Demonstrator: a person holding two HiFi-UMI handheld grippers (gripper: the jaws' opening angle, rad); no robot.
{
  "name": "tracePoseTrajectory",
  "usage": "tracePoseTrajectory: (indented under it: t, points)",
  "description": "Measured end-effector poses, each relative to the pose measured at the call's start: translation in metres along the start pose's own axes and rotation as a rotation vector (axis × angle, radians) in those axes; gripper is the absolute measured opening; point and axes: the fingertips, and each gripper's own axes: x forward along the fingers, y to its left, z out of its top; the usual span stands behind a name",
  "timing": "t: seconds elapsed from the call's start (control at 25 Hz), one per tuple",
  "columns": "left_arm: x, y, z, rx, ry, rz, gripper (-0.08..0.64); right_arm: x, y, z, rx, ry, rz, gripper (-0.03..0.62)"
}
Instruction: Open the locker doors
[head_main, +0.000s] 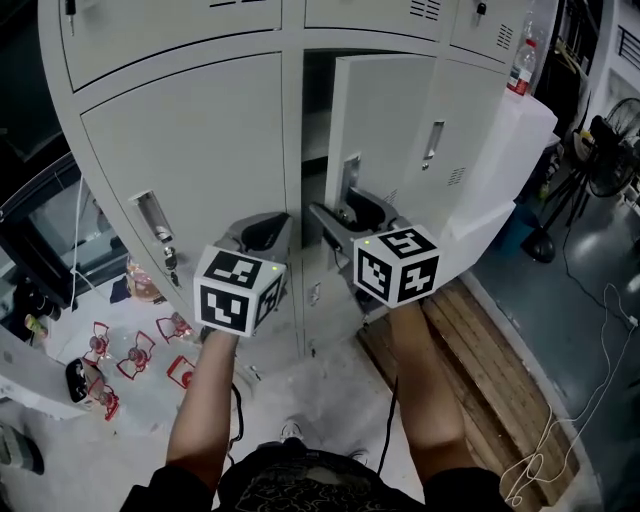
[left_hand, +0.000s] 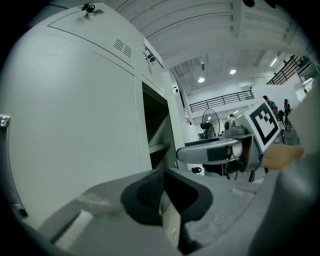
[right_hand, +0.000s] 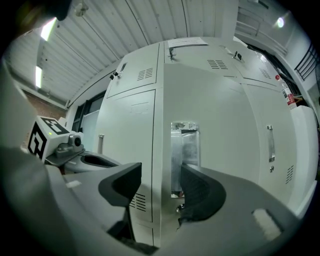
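Soft, even indoor light, ceiling lamps (left_hand: 201, 79) glaring, and both gripper views bend and darken at edges.

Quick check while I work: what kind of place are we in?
Probably a workshop or industrial hall: a bank of grey metal lockers, a high ribbed ceiling with a railed mezzanine, and a pedestal fan.
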Motion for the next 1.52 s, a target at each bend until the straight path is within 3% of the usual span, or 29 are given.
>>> tracePoseTrajectory:
  t: [0.56,0.92,1.52]
  points:
    - [0.020,-0.058,0.005,-0.005,0.006,-0.027,0.000,-0.063,-0.021,0.002,-0.002,0.006,-0.013,0.206]
    - [0.054,-0.097,0.013,-0.003,-0.010,-0.128,0.000,-0.100,-0.048,0.001,-0.005,0.011,-0.063,0.144]
    - [0.095,-0.145,0.026,0.009,-0.044,-0.309,0.000,-0.148,-0.080,0.002,-0.009,-0.002,-0.168,0.147]
